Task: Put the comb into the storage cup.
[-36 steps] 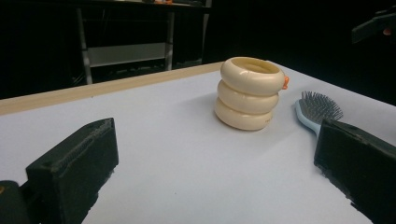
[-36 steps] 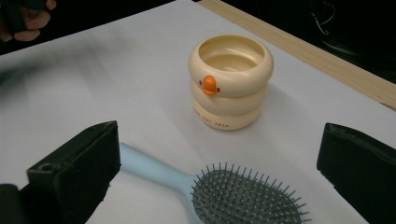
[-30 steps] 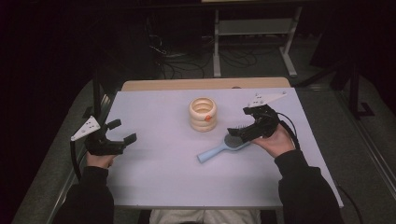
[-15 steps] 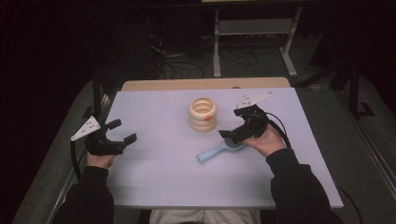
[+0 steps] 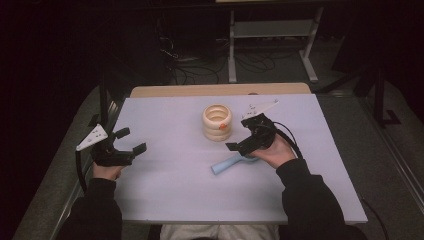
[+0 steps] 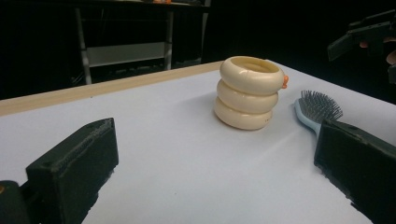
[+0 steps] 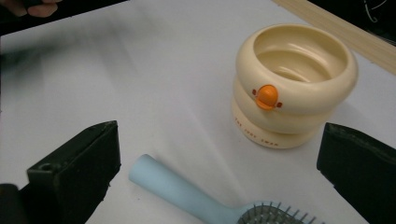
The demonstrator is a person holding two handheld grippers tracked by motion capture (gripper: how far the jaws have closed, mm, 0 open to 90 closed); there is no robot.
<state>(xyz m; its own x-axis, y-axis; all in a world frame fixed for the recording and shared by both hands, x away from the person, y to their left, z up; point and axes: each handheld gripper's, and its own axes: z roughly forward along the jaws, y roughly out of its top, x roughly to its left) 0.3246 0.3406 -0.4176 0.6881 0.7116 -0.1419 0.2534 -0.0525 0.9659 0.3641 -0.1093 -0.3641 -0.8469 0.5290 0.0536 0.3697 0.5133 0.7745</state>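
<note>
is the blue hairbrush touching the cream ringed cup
Apart. The right gripper view shows bare table between the hairbrush and the cup.

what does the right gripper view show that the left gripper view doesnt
Right gripper view alone: the orange knob face-on, small lettering low on the cup, the inside of the cup, and the brush's pale blue handle lying flat.
Left gripper view alone: the brush bristles from the side, the right gripper raised beyond the brush, and a metal rack behind the table.
Both: the cream ringed cup standing upright, the blue brush beside it, the white tabletop, and a pair of open black jaws at the bottom.
</note>
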